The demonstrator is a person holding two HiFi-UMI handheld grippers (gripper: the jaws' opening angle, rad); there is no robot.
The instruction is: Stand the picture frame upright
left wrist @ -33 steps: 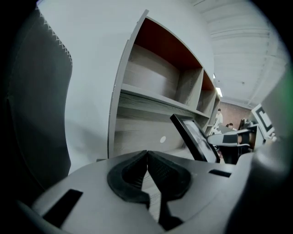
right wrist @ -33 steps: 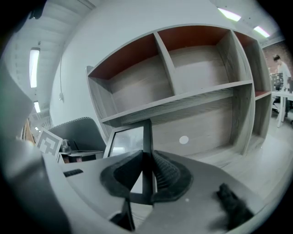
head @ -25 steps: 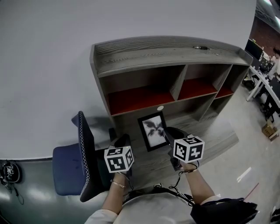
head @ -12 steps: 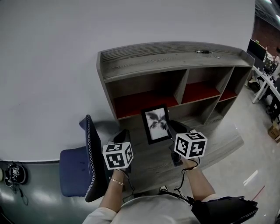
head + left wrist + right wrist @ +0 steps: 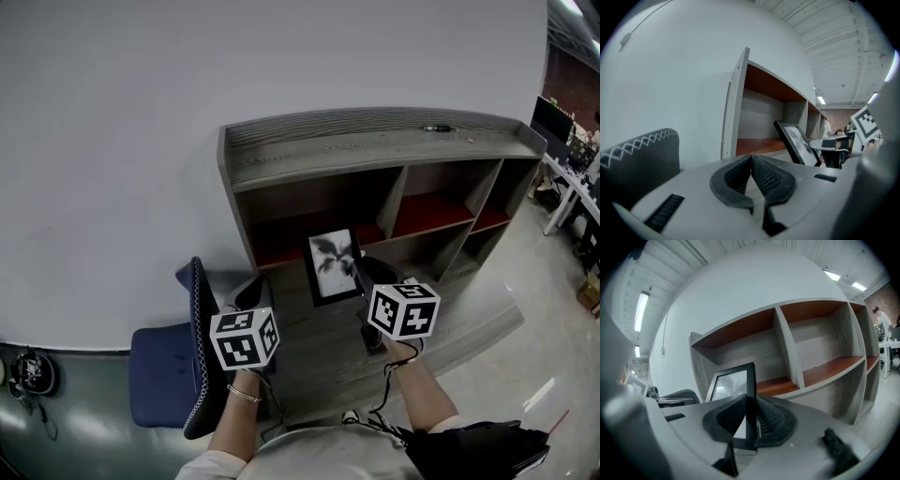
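The picture frame (image 5: 334,264) sits just left of centre in the head view, on the grey desk surface (image 5: 457,302) in front of the lower left bay of the shelf unit (image 5: 375,148). Over the last second it has risen from lying nearly flat to a steep lean, its top edge now showing against the red shelf floor and its face looking shorter from above. The right gripper (image 5: 750,418) is clamped on the frame's right-hand edge; in the right gripper view the dark moulding runs straight up between the two ribbed pads. The left gripper (image 5: 751,172) has its jaws pressed together on nothing and hangs at lower left, apart from the frame and near the dark chair (image 5: 194,349). The task looks well along: the lift appears mostly done, though the frame is still tilted. No view shows its rear prop, so whether it would stand alone cannot be told.
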